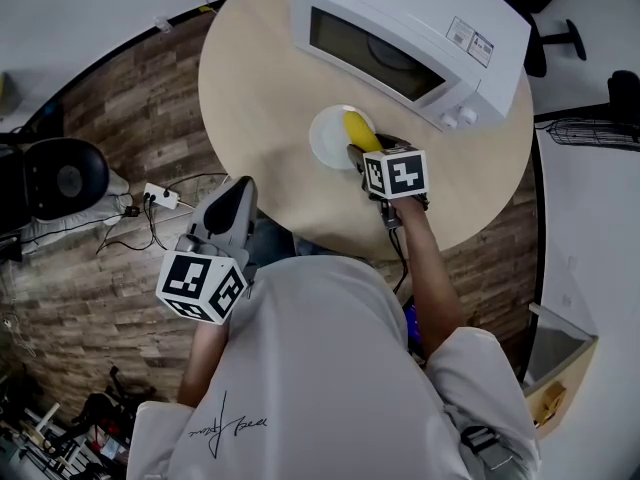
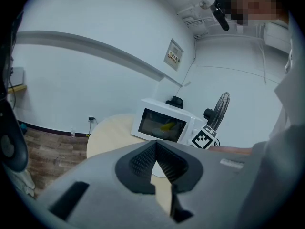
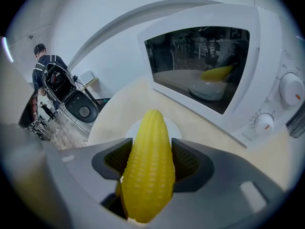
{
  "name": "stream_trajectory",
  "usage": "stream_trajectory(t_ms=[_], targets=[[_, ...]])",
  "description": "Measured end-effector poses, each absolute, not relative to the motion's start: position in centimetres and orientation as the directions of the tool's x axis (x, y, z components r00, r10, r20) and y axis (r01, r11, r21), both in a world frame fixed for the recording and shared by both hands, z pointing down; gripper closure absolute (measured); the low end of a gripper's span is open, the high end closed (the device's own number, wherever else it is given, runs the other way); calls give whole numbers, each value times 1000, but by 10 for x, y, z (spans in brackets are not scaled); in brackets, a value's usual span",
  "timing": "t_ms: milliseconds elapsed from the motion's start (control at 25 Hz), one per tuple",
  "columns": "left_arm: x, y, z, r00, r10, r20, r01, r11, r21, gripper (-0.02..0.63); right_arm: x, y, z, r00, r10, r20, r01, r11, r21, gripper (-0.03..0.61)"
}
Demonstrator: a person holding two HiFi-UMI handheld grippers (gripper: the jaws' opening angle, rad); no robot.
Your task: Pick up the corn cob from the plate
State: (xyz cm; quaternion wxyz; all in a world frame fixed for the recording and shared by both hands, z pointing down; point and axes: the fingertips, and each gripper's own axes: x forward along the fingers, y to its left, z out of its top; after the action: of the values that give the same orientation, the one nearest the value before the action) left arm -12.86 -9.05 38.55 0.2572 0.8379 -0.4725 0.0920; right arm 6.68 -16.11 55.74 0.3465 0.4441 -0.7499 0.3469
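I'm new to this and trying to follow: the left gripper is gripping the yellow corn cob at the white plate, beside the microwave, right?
Not the left. The right gripper is gripping the yellow corn cob at the white plate, beside the microwave; the right gripper view shows it between the jaws. The left gripper is shut, empty.

yellow corn cob (image 3: 147,166), white plate (image 1: 324,144), white microwave (image 1: 420,18), beige table (image 1: 255,88)

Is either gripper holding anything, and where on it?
The right gripper clamps the yellow corn cob around its middle; the left gripper holds nothing.
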Motion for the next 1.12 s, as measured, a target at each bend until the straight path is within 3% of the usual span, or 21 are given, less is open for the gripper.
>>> stream_trajectory(t_ms=[1120], targets=[[-113, -72, 380, 551, -747, 372, -829, -437, 350, 620, 86, -133, 517, -410, -507, 758, -903, 344, -258, 310]])
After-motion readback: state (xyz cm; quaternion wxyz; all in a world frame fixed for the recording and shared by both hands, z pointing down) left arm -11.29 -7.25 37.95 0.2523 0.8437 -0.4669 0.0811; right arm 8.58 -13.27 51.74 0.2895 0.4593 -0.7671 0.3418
